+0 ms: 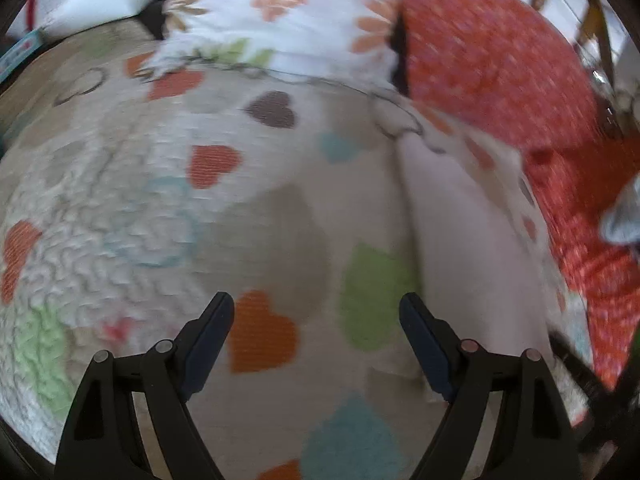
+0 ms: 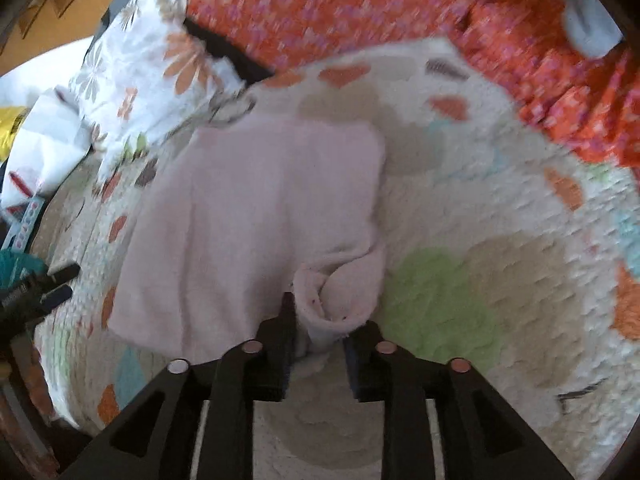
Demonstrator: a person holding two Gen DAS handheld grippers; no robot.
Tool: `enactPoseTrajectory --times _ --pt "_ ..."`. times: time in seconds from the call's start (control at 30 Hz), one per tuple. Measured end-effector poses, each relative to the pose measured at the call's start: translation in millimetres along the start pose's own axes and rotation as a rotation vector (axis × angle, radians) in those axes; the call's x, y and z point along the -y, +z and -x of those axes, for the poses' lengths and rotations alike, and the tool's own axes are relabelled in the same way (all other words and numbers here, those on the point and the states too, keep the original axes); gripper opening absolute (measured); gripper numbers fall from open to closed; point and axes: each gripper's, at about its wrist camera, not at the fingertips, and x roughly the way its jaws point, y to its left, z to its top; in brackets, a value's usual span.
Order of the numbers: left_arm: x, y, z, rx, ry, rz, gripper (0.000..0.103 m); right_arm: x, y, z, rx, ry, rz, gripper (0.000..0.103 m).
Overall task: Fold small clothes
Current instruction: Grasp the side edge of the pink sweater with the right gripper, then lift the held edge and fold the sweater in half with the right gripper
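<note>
Risk first: bunched corner of the pale pink garment [image 2: 256, 216] between the fingers of the right gripper [image 2: 320, 332], jaws narrowly parted, grip hard to judge through the blur. Could slip out early and leave the fold crooked, since the roll of cloth looks loose and thick. Could also drag the whole garment across the quilt [image 2: 500, 272] if pulled sideways, undoing the flat part.

Left gripper [image 1: 316, 312] spread wide, nothing between the fingers, hanging over bare quilt just beside the garment's edge; could snag the quilt instead of the cloth if closed here.

Garment itself: soft, fleecy, pale pink, lying mostly flat on the middle of the heart-patterned quilt, one corner rolled up at the near side. Further back, a flowered pillow [image 2: 136, 64] and an orange-red patterned blanket [image 2: 360, 8] along the far edge.
</note>
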Motion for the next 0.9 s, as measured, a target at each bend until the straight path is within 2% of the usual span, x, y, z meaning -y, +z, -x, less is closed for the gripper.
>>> enactPoseTrajectory --times 0.1,0.17,0.27,0.3,0.33,0.43,0.5,0.53,0.6,0.77,0.9 --pt "-2.3 2.9 -0.5 -0.006 0.003 0.015 0.084 -11.2 10.8 18.3 0.080 -0.028 0.035 0.032" --pt "-14.5 4.9 -0.6 -0.011 0.024 0.050 0.084 -31.4 18.8 21.8 0.104 -0.001 0.085 0.032" --pt "-40.0 7.9 -1.2 -0.030 0.027 0.132 0.084 -66.7 29.2 4.6 0.057 0.086 0.146 0.032" --pt "-45.9 8.2 0.3 -0.033 0.024 0.153 0.084 -80.3 33.0 -7.7 0.026 0.140 0.155 0.036" --pt "-49.6 8.6 1.5 -0.033 0.024 0.163 0.084 -87.9 33.6 -15.2 0.007 0.158 0.160 0.045" --pt "-63.1 13.1 8.4 -0.024 0.031 0.191 0.084 -118.4 37.0 -46.2 -0.045 0.161 0.183 0.061" --pt "-68.9 15.5 12.9 -0.020 0.022 0.204 0.084 -132.5 40.1 -60.8 -0.060 0.134 0.194 0.064" --pt "-71.0 15.8 15.5 -0.017 0.020 0.209 0.084 -138.5 40.8 -66.5 -0.055 0.100 0.203 0.059" --pt "-76.8 15.5 20.6 -0.012 0.013 0.226 0.084 -144.1 39.0 -77.0 -0.081 0.022 0.219 0.034" --pt "-85.6 17.0 24.1 -0.035 -0.027 0.255 0.084 -157.5 41.3 -79.9 -0.094 -0.020 0.201 0.028" --pt "-93.2 19.0 33.5 -0.005 -0.020 0.272 0.084 -180.7 40.5 -85.9 -0.101 -0.041 0.204 0.028"
